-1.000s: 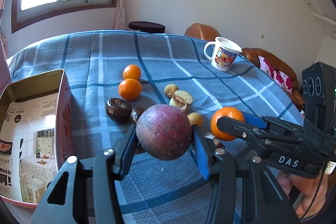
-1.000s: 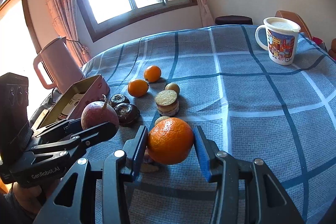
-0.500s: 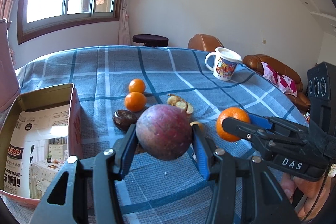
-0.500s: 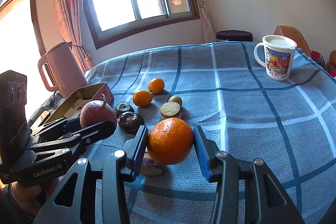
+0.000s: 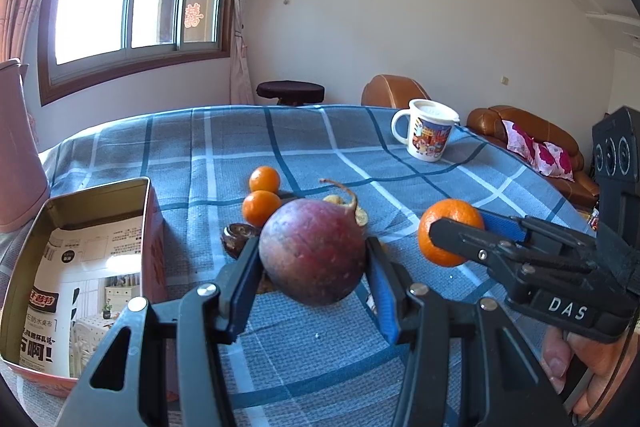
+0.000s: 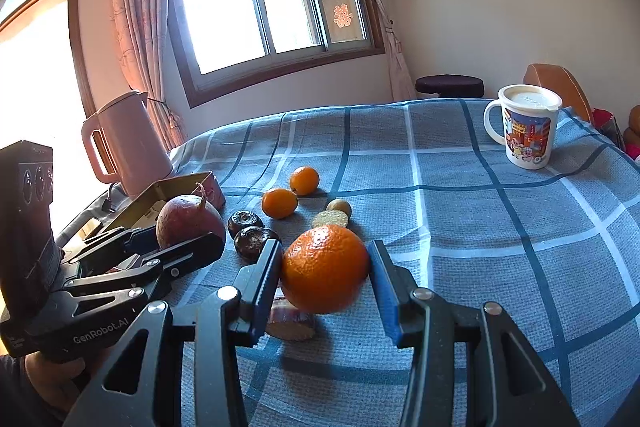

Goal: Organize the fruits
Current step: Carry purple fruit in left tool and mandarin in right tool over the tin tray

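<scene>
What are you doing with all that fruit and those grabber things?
A person is sorting fruit with a grabber in each hand. The left gripper is clamped on a purple fruit, lifted off the table. The right gripper holds a big orange. Two small oranges and some dark fruits are lying on the blue checked cloth. An open tin sits at the left, no fruit in it that shows.

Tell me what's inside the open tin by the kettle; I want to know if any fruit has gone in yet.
The tin shows only a printed paper sheet on its floor, no fruit. Its nearest corner is cut off by the picture's edge, so that part is unseen.
</scene>
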### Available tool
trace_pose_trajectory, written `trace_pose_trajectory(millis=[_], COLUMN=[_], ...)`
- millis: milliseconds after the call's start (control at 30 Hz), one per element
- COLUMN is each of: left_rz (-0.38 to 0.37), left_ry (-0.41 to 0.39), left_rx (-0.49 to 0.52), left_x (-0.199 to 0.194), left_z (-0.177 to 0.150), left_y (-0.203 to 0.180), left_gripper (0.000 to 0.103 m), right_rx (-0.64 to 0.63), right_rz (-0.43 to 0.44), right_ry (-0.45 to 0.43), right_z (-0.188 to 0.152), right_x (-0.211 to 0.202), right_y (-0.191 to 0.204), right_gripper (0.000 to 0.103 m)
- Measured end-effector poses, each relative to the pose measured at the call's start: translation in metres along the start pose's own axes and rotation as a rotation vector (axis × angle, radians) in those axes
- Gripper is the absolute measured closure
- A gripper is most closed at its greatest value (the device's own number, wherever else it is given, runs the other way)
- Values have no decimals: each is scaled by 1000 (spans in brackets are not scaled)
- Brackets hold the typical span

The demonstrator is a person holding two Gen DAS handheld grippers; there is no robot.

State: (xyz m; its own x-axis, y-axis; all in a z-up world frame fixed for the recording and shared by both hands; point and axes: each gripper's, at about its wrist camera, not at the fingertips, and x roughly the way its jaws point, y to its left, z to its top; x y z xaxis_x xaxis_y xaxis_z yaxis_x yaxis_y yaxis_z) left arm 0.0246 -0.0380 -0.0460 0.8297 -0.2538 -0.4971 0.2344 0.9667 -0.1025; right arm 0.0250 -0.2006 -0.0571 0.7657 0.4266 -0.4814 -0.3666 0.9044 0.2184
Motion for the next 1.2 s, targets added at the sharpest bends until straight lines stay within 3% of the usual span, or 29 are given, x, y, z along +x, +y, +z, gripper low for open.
trace_pose_trajectory(millis=[1200], left_rz=[51], left_ry=[-96], left_rx=[45], left_x=[-20], left_z=[-2], left_y=[-10], left_gripper=[51], right_rx=[-42], right_rz=[17], right_ry=[-102], right_z=[-2], right_x=[-19], right_y=[7], right_gripper=[56])
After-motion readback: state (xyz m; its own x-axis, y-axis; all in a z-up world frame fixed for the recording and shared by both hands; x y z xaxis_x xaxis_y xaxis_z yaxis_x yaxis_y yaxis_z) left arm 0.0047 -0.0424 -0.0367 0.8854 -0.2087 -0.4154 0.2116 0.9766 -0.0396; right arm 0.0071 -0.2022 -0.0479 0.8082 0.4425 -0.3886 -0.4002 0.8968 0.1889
